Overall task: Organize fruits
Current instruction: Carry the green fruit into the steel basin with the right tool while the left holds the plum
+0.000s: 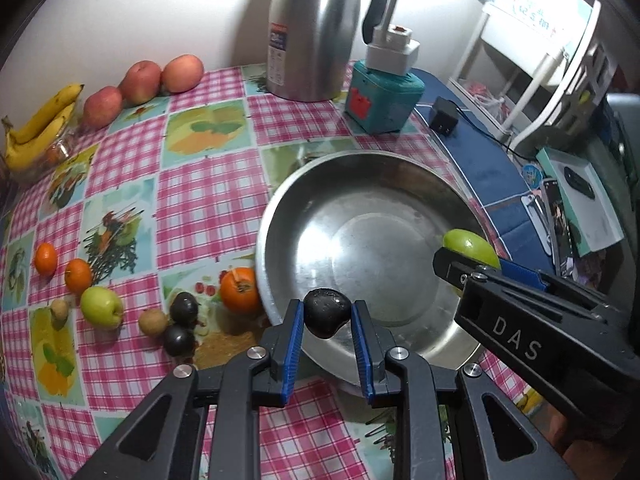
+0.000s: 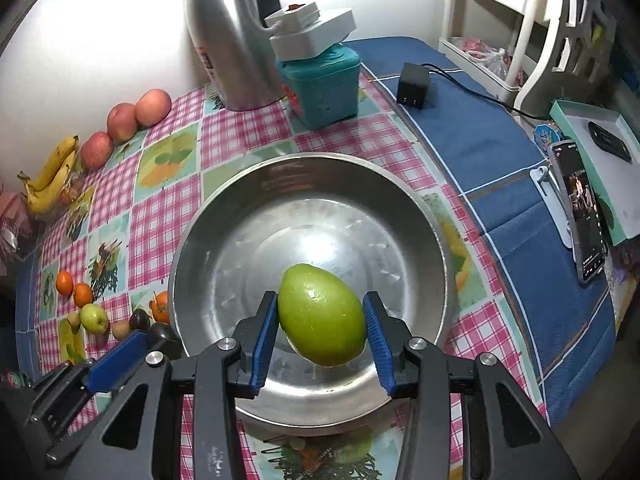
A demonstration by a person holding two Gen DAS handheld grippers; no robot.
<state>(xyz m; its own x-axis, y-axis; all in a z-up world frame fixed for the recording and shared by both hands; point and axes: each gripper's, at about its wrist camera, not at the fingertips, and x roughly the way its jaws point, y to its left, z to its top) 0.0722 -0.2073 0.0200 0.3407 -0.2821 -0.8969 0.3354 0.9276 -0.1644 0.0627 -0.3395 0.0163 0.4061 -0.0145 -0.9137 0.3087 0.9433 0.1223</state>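
Note:
My left gripper (image 1: pixel 327 316) is shut on a small dark plum (image 1: pixel 326 318) and holds it over the near rim of a steel bowl (image 1: pixel 288 216). The right gripper (image 2: pixel 322 312) is shut on a green mango (image 2: pixel 322 314) above the inside of the same bowl (image 2: pixel 208 232). The bowl holds nothing. In the left wrist view the right gripper (image 1: pixel 472 266) comes in from the right with the green mango (image 1: pixel 470 244) showing past its fingers. On the cloth to the bowl's left lie an orange persimmon (image 1: pixel 239 289), two dark plums (image 1: pixel 184 307), a green apple (image 1: pixel 101 306) and small oranges (image 1: pixel 78 275).
A steel jug (image 1: pixel 316 28) and a teal box (image 1: pixel 382 98) stand behind the bowl. Red apples (image 1: pixel 141 81) and bananas (image 1: pixel 38 126) line the far left by the wall. A black charger (image 2: pixel 414 86) with its cable, a phone (image 2: pixel 582 208) and a box (image 2: pixel 600 152) sit on the blue cloth at right.

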